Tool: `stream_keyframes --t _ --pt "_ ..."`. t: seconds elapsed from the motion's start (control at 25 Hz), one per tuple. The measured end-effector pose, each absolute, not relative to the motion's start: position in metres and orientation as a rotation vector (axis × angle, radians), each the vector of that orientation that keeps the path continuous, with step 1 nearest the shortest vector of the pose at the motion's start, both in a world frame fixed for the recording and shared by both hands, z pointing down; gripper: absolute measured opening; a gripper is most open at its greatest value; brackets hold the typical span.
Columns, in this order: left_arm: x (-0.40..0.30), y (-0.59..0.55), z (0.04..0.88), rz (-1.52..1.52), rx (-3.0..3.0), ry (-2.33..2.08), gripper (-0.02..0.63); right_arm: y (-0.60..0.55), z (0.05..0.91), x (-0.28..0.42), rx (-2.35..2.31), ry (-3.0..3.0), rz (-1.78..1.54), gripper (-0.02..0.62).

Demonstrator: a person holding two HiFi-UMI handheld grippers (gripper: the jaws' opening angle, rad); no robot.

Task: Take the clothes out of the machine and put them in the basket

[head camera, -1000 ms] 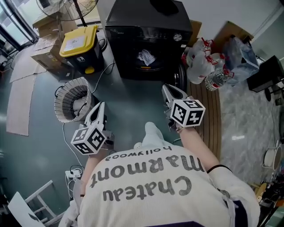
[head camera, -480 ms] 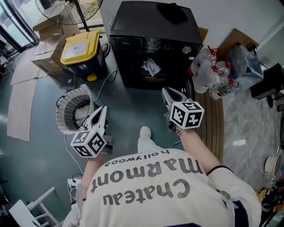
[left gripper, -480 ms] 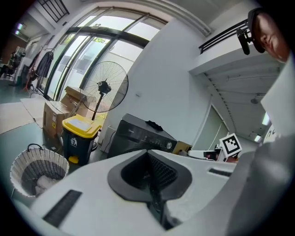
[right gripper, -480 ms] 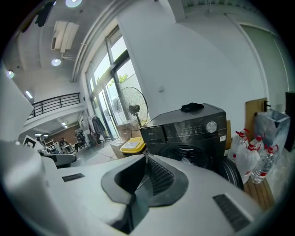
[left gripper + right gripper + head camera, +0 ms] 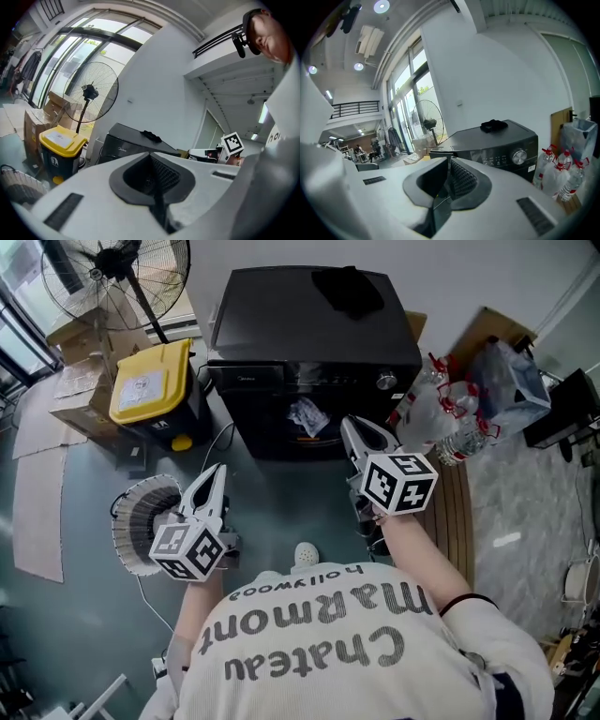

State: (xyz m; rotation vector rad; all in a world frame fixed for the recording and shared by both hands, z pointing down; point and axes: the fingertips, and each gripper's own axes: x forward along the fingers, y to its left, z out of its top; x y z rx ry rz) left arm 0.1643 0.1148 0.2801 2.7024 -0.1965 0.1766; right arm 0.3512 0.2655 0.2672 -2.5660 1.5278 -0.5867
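We stand in front of the black machine with both tools raised and nothing in either. The left gripper has its jaws pressed together, and so does the right gripper; no cloth sits between either pair. The clothes lie inside the machine's dark front opening, where we see one pale, crumpled piece. The basket stands on the floor to our left, well apart from the opening and just beside the left gripper in the head view.

We judge the cloth to be soft, limp and light, though we cannot tell whether it is damp, which would make it heavier and clingier. It will not keep its shape when lifted: it will hang, trail and perhaps catch on the edge of the opening. We would spread the jaws first, then pinch a raised fold or bunched ridge near the middle of the piece, since a flat layer may slip out. A deep bite on several layers should hold best.
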Motion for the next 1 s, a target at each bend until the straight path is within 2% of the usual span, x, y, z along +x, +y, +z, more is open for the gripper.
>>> stream_keyframes --t 1.0 --pt "0.295 0.021 0.354 0.461 2.726 0.213 0.008 0.194 0.354 0.414 -2.58 1.095 -0.726 0.041"
